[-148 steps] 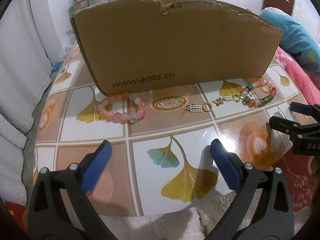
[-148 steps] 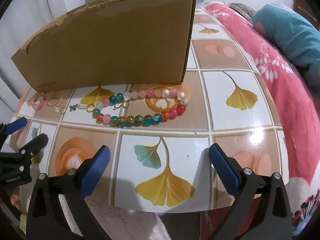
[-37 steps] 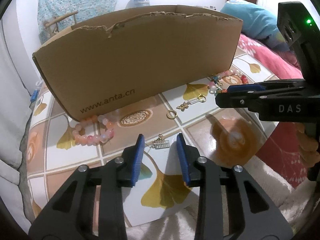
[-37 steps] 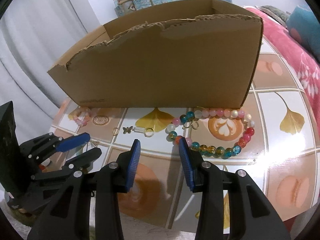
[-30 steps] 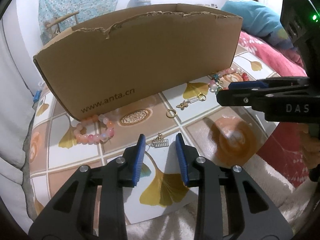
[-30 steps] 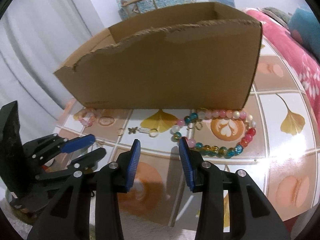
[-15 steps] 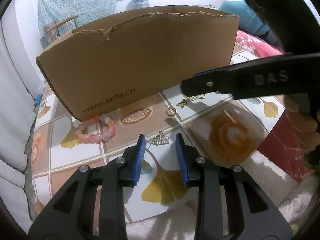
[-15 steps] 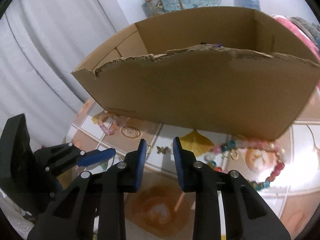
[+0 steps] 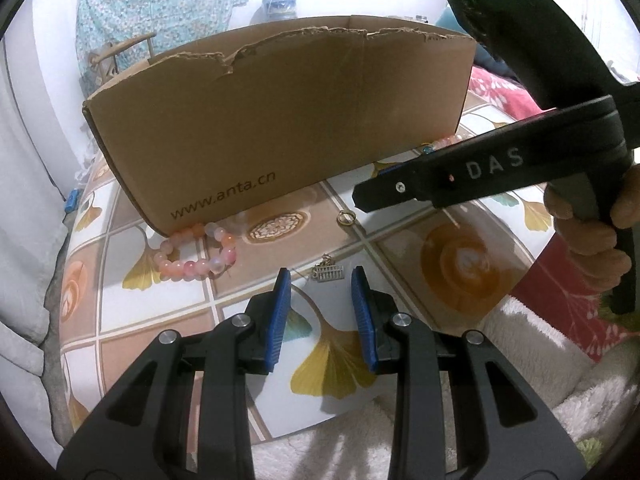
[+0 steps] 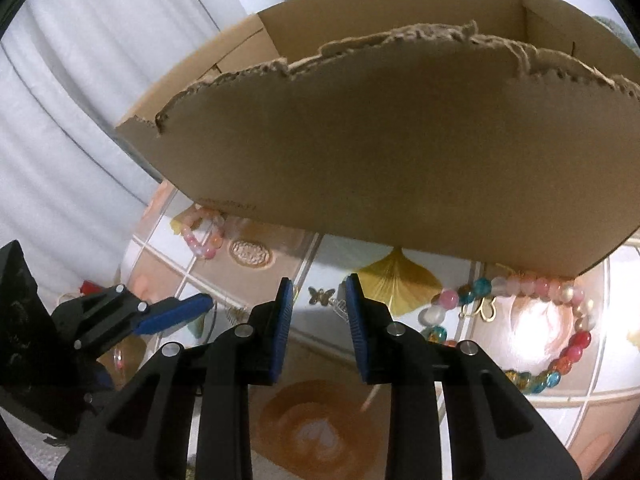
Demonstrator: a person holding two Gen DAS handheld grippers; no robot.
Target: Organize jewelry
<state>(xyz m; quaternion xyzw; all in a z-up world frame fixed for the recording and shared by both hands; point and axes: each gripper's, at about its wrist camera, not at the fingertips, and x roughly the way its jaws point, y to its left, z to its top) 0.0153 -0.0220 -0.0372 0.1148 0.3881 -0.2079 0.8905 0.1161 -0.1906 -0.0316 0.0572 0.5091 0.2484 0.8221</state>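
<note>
Left gripper (image 9: pixel 322 276) hangs over the tiled table (image 9: pixel 460 264), pointing down and forward. Its blue pads sit part-spread with nothing between them. The small abacus-style charm (image 9: pixel 329 272) lies flat on the table just past the fingertips, in line with the gap. Charm's long axis runs roughly left-right in the left wrist view, its short chain end pointing away toward the cardboard box (image 9: pixel 280 120).

Right gripper (image 10: pixel 316 286) is also aimed down at the table, pads part-spread, not pinching anything. The butterfly pendant (image 10: pixel 320 296) with its attached silver bar lies on the table just past the fingertips, showing through the gap; whether the pads touch it cannot be told. Its long axis runs left-right in the right wrist view, butterfly end to the left, bar end running behind the right-hand pad.

Other jewelry on the table:
- pink bead bracelet (image 9: pixel 196 252), against the box's near wall at the left end
- small gold ring (image 9: pixel 346 217), flat, near the box, well apart from the charm
- multicolour bead bracelet (image 10: pixel 520 328), at the box's right corner, oval with long axis left-right; a small gold clasp piece (image 10: pixel 480 310) lies inside its loop.

A hand (image 9: pixel 588 240) grips the right gripper's handle in the left wrist view.
</note>
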